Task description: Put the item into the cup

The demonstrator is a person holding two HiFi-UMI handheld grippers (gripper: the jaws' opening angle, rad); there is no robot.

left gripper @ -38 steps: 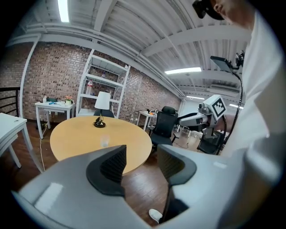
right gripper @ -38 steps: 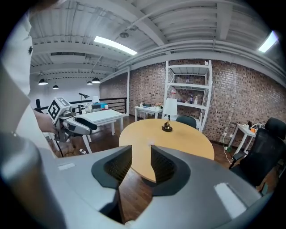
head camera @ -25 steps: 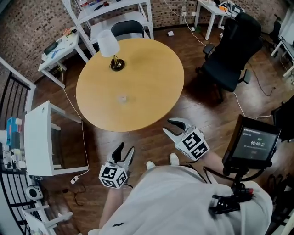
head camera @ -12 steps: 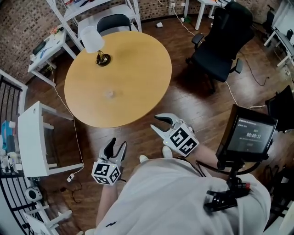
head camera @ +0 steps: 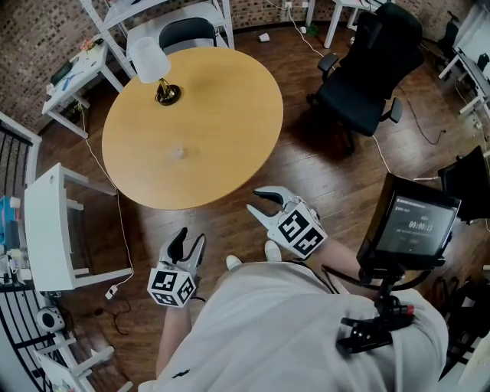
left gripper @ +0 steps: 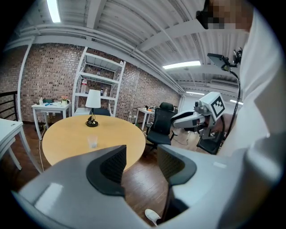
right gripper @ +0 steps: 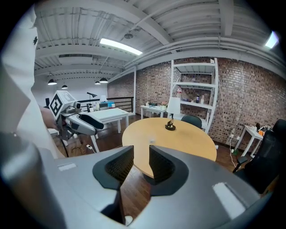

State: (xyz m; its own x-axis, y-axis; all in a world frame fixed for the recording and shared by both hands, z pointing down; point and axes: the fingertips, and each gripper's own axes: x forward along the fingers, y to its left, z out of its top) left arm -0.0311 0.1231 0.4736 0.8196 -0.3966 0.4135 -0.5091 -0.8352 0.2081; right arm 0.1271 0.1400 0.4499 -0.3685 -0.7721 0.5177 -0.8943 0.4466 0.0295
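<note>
A small clear cup [head camera: 178,153] stands on the round wooden table [head camera: 222,122]; it also shows in the left gripper view [left gripper: 92,142] and faintly in the right gripper view [right gripper: 152,141]. Both grippers hang over the wooden floor, short of the table's near edge. My left gripper [head camera: 190,239] [left gripper: 142,153] is open with nothing between its pads. The jaws of my right gripper [head camera: 256,200] [right gripper: 140,154] are closing on empty air, with a gap still between them. Neither pair of jaws holds anything.
A white-shaded lamp [head camera: 153,65] stands at the table's far edge. A black office chair [head camera: 367,69] is at the right, and a white side table [head camera: 50,230] at the left. White shelving [head camera: 176,11] is behind. A screen on a stand [head camera: 406,226] is at my right.
In the head view both grippers and the table have shifted left. The right gripper's jaws look slightly narrower than a second ago.
</note>
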